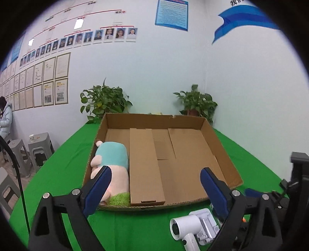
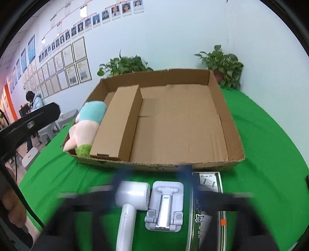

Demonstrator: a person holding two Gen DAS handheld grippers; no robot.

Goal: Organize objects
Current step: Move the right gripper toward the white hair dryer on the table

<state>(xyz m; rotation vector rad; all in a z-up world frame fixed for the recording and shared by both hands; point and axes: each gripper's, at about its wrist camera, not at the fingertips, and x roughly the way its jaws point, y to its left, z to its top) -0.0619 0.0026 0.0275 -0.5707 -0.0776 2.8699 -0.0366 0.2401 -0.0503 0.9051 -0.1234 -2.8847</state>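
R gripper (image 2: pixel 152 179) blurred, jaws prob. apart, w/ hair dryer (image 2: pixel 127 200) & white stand (image 2: pixel 164 206) between/below. L gripper (image 1: pixel 154 179) jaws apart, empty; box (image 1: pixel 222 142) ahead.

- right tool (image 2: pixel 152 177) motion-blurred, jaws unreadable
- hair dryer (image 2: pixel 127 208) handle cut at bottom edge
- plush toy (image 1: pixel 110 170) partly hidden behind left tool (image 1: pixel 155 187) finger
- flat box (image 2: pixel 207 212) beside hair dryer: print illegible

Large light characters are printed along the green box (image 2: pixel 200 218) lying on the counter (image 2: pixel 270 144), but they are too blurred to be read; print on the blue wall poster (image 1: pixel 171 14) is too small to be read
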